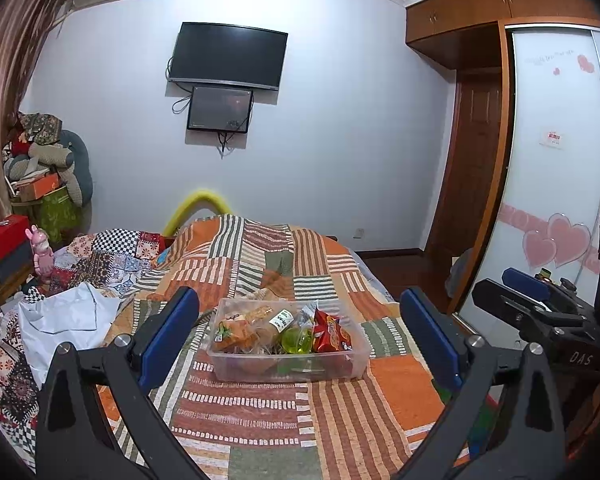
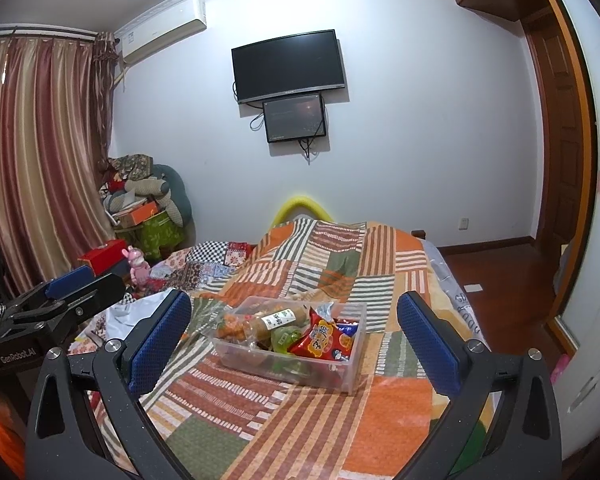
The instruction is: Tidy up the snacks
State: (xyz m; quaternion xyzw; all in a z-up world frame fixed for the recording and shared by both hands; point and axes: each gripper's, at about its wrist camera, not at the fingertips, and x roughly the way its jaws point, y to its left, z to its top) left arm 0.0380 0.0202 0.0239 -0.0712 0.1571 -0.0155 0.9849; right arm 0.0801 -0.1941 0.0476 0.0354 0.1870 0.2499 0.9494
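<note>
A clear plastic box (image 1: 356,364) of snacks sits on the patchwork bed cover (image 1: 260,420). In it lie a red snack packet (image 1: 332,334), a green jelly cup (image 1: 298,340), an orange packet (image 1: 232,332) and a wrapped roll with a green label (image 1: 278,322). My left gripper (image 1: 300,344) is open and empty, held above the bed short of the box. The box (image 2: 340,376) and red packet (image 2: 324,340) also show in the right wrist view. My right gripper (image 2: 296,344) is open and empty, at a similar distance from the box.
White cloth (image 1: 68,320) and a checkered quilt (image 1: 112,252) lie on the bed's left side. A pink toy (image 1: 42,254) and red box (image 1: 4,236) stand at the left. The wardrobe (image 1: 556,160) and wooden floor (image 2: 492,272) are to the right.
</note>
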